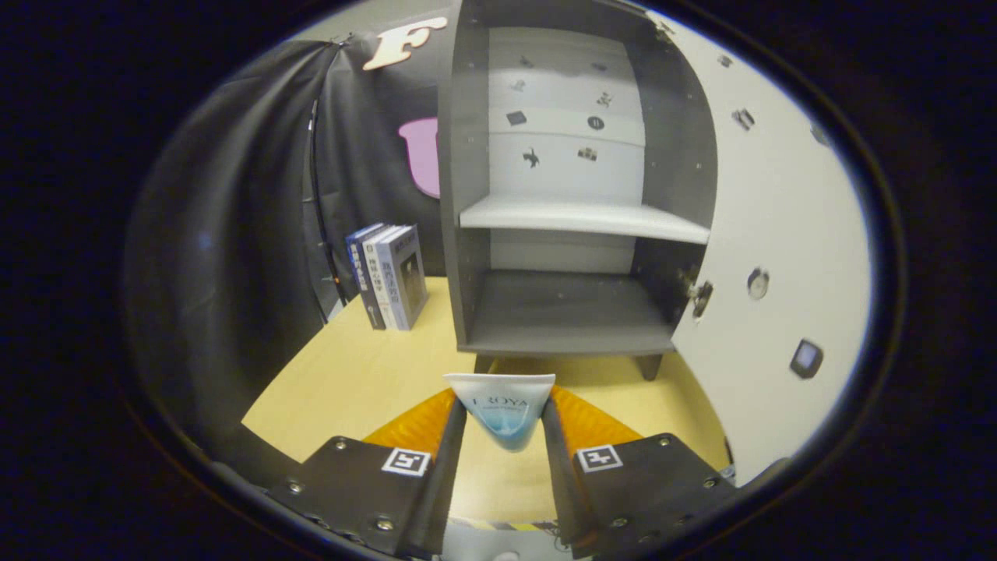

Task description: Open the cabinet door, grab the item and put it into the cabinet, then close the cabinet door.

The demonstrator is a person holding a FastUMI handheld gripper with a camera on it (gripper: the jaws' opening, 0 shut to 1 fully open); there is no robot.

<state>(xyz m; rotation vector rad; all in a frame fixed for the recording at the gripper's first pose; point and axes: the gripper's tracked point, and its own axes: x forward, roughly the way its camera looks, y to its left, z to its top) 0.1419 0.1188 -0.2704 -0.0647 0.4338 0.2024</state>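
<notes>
Gripper [502, 425]: bottom centre of the frame, both fingers clamped on a squeeze tube, one pressing each side of it.

Tube [501, 405]: white at the top fading to blue lower down, flat crimped end pointing up, pinched between the fingers and held up off the counter, just in front of the cabinet's feet.

Cabinet [572, 312]: dark grey, fills the upper middle of the frame, standing on short legs on the counter. Bottom compartment looks bare as far as I can see.

Shelf [584, 218]: pale board across the middle of the cabinet, nothing on it.

Door [767, 257]: white, swung wide open to the right, little dark stickers dotted on it and a hinge at its inner edge.

Books [389, 276]: a few of them standing upright left of the cabinet, near the black curtain.

Counter [366, 374]: light yellowish wood, carries the cabinet and books.
</notes>
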